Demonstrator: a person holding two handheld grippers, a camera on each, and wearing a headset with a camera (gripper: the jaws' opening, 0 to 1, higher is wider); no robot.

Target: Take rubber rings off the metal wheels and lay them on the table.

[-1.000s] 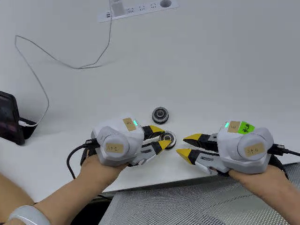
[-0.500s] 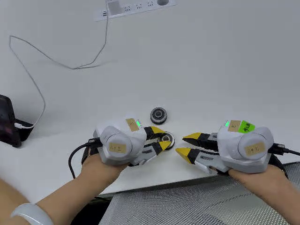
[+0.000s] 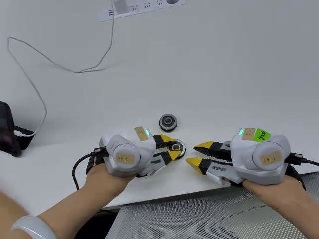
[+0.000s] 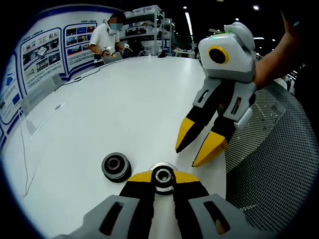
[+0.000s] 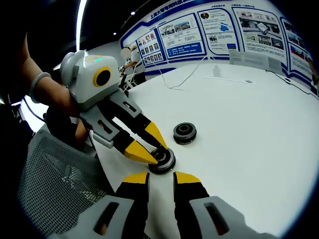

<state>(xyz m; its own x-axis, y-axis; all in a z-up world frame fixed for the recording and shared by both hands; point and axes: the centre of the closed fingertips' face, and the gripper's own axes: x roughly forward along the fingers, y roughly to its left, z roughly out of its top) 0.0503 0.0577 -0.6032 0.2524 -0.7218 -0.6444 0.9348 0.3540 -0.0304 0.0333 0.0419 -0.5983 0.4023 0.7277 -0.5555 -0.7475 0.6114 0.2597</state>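
Left edge: a dark phone (image 3: pixel 6 130) stands on the white surface (image 3: pixel 239 79). A grey cable (image 3: pixel 75 72) runs from it to a power strip (image 3: pixel 144 6) at the far side.

Left gripper (image 3: pixel 171 146): jaws closed around a metal wheel (image 3: pixel 176 147), which lies flat on the surface near the front edge.

A second wheel (image 3: pixel 169 122), with a dark ring around its rim, lies just beyond, apart from both grippers.

Right gripper (image 3: pixel 193 153): jaws parted and holding nothing. Its tips point at the gripped wheel, just beside it and not touching.
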